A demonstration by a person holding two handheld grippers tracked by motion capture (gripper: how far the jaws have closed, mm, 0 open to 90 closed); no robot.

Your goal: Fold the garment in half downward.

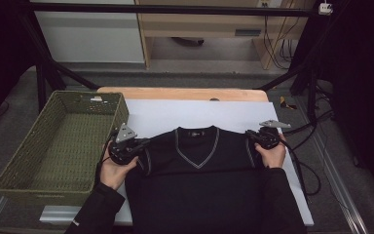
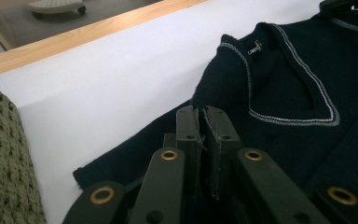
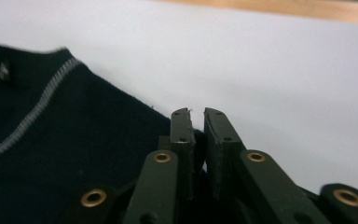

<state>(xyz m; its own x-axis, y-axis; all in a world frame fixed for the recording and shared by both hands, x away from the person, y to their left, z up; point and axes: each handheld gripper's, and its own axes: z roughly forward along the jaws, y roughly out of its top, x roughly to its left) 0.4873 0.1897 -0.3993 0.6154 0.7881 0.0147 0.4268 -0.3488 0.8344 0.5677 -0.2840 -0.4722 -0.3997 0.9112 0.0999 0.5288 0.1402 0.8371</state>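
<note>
Left claw (image 2: 201, 112) pinched tight on the black sweater (image 1: 199, 161) at its shoulder, and right claw (image 3: 196, 114) clamped the opposite shoulder. The neck label (image 2: 255, 48) was too small to read. The sweater lay flat on the white-covered desk (image 1: 199, 114), green basket (image 1: 58, 141) alongside.

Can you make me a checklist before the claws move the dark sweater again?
1. Left claw shut on the sweater shoulder: ok.
2. Right claw shut on the other shoulder: ok.
3. V-neck facing up, collar toward the far edge: ok.
4. Sweater flat on the white sheet: ok up top; the bottom hem is out of frame, cannot tell.
5. Green basket beside the sweater, not touching it: ok.
</note>
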